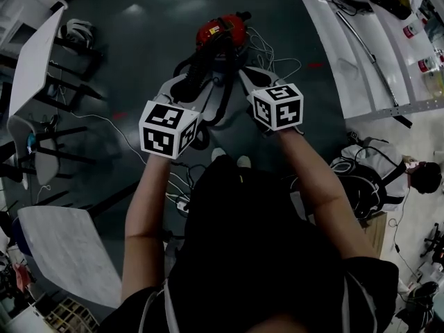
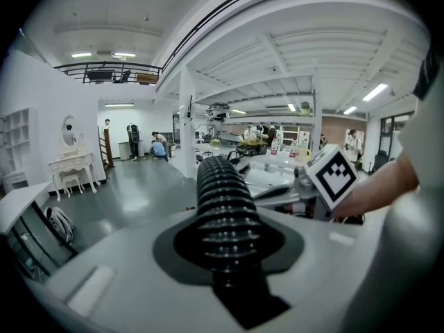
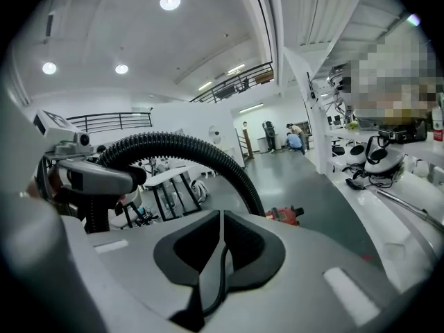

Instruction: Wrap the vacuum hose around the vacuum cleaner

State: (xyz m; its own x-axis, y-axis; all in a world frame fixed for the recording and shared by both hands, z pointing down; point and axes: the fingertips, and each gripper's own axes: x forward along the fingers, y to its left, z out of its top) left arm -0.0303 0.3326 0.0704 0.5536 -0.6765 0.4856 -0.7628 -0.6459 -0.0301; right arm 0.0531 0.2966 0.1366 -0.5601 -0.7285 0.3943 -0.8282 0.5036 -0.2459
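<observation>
A red vacuum cleaner [image 1: 222, 32] sits on the dark floor ahead of me. Its black ribbed hose [image 1: 200, 64] runs from it back to my left gripper [image 1: 189, 83], which is shut on the hose. In the left gripper view the hose [image 2: 223, 200] lies between the jaws and points away. My right gripper [image 1: 247, 76] is beside it, shut and empty, its pads [image 3: 239, 238] meeting with nothing between them. From the right gripper view the hose [image 3: 187, 143] arcs from the left gripper [image 3: 87, 179] down to the vacuum cleaner [image 3: 286, 215].
White tables [image 1: 33, 57] [image 1: 66, 252] and dark chairs [image 1: 76, 37] stand at the left. A long white workbench [image 1: 361, 61] runs along the right, with a seated person [image 1: 388, 168] near it. Thin cables [image 1: 277, 62] trail on the floor around the vacuum cleaner.
</observation>
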